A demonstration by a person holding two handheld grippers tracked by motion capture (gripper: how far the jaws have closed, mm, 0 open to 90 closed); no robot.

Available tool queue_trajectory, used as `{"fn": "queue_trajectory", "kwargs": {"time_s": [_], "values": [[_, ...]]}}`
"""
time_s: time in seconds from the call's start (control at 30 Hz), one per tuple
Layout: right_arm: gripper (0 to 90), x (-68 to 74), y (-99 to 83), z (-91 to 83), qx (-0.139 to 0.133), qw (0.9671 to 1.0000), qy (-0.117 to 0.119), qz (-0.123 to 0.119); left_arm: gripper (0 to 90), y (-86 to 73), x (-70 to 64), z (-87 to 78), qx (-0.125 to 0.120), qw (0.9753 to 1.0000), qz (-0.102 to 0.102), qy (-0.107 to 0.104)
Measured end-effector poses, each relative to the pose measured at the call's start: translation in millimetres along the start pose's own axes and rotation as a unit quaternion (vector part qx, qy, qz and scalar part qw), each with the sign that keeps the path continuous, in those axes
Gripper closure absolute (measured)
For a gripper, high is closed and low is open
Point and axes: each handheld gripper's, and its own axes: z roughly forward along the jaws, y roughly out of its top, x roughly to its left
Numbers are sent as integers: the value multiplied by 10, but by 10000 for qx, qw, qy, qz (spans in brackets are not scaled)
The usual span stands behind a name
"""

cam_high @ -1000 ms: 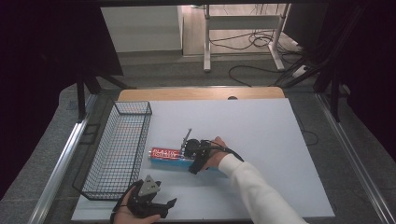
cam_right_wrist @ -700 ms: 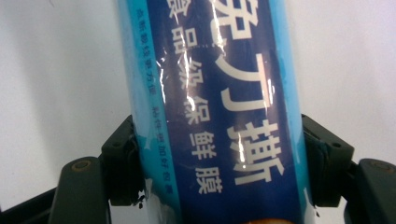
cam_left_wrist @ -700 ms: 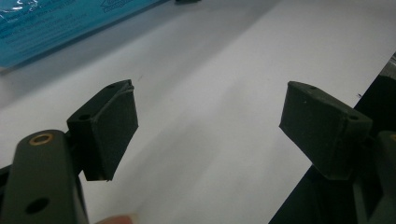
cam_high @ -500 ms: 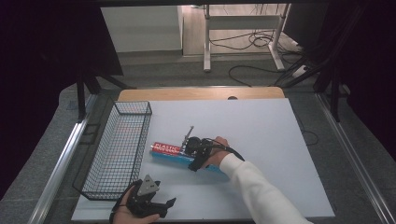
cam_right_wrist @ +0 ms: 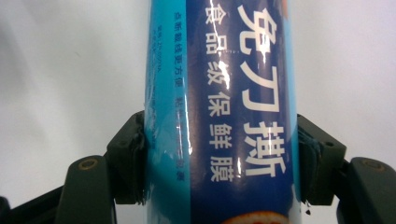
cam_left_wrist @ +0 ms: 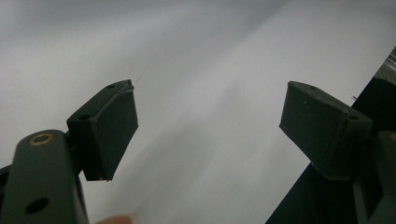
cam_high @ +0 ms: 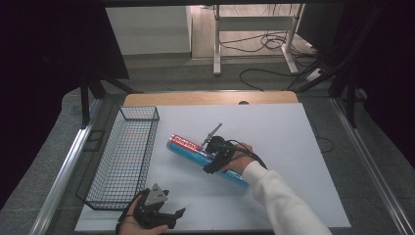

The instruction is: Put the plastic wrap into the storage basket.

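High view: right claw (cam_high: 215,155) clamped across a long blue box of cling film (cam_high: 205,157), near the box's middle, with the red-labelled end jutting out beyond the claw toward a wire basket (cam_high: 125,156). Box lying slantwise on the white desk (cam_high: 293,147), its other end tucked under the person's right hand (cam_high: 237,160) and white sleeve (cam_high: 284,203). Black cable looping off the right claw, over that hand. Basket standing well to the left of the right claw, just ahead of the left claw (cam_high: 169,218). Left claw low at the near edge of the desk, spread wide and gripping nothing, grey three-cornered plate on top, well apart from the box.

Left gripper view: left claw (cam_left_wrist: 208,123) released, both black pads (cam_left_wrist: 114,123) far apart, bare white desk (cam_left_wrist: 210,60) between and beyond them, the desk's edge just off the right-hand jaw.

Right gripper view: right claw (cam_right_wrist: 219,161) grasping the box of cling film (cam_right_wrist: 219,93), one black pad (cam_right_wrist: 128,156) pressed flat on each long side, box running straight up between the jaws. White Chinese characters on dark blue down the box's face, lighter blue strip beside them, white desk (cam_right_wrist: 60,70) on either side of the claw.
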Motion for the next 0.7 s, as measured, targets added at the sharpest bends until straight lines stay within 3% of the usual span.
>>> {"fn": "queue_trajectory", "kwargs": {"time_s": [0.07, 0.3, 0.4, 0.67, 0.7], "values": [[325, 2, -57, -95, -120, 9998, 47, 176, 190, 2, -2, 3, 11, 10000, 7, 3], [325, -1, -199, -262, -363, 9984, 99, 423, 190, 6, -7, 16, -3, 10000, -7, 2], [324, -6, -329, -367, -542, 9962, 103, 677, 190, 9, -8, 21, -2, 10000, -16, 6], [324, 6, -510, -504, -761, 9925, 109, 948, 190, 33, -22, 37, -10, 10000, -57, -63], [325, 9, -565, -546, -844, 9907, 145, 1056, 189, 41, -27, 39, -39, 9999, -73, -85]]}}
